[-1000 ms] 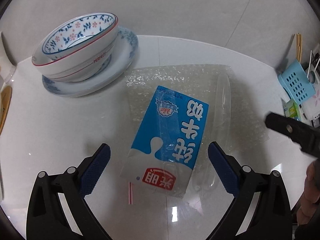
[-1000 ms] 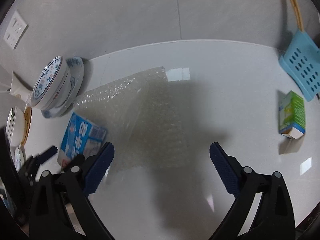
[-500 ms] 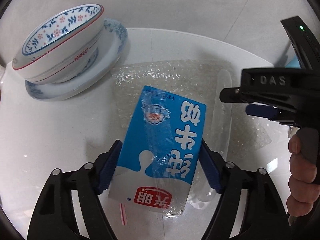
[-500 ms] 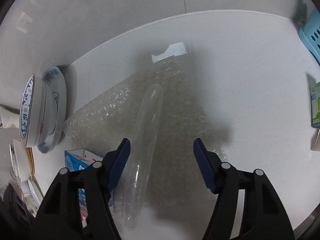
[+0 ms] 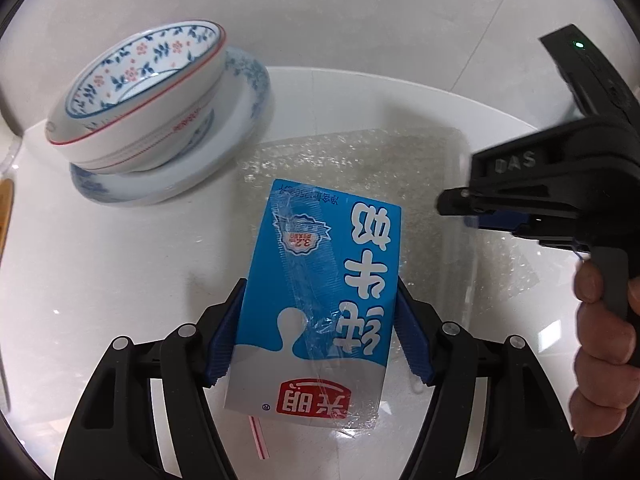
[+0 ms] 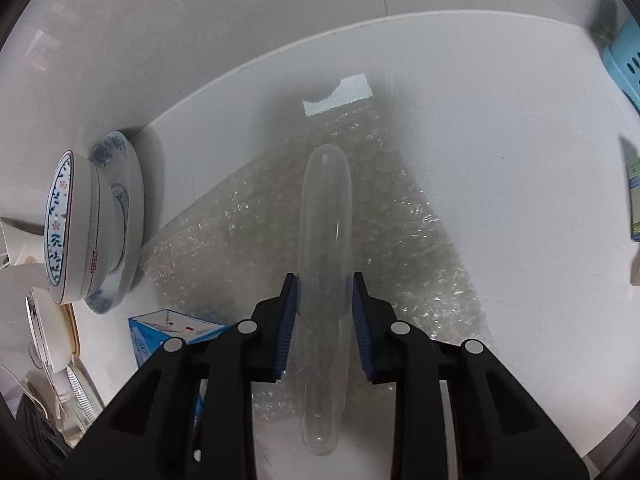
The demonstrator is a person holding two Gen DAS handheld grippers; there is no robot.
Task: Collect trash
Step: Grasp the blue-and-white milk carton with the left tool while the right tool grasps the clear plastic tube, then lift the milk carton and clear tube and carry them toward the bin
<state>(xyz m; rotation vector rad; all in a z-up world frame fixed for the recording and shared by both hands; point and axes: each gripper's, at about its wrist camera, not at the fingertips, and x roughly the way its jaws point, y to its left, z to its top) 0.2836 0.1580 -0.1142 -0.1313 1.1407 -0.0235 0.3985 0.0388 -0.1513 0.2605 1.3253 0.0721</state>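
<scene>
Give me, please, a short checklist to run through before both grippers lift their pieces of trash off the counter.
1. Left gripper straddles the milk carton, jaws closing: ok.
2. Right gripper straddles the clear plastic tube, jaws closing: ok.
3. Both grips firm enough to lift: cannot tell.
4. Bubble wrap free of the jaws: cannot tell.
5. Bowl on its plate stands apart from the carton: ok.

Tools (image 5: 318, 330) newly closing on trash
</scene>
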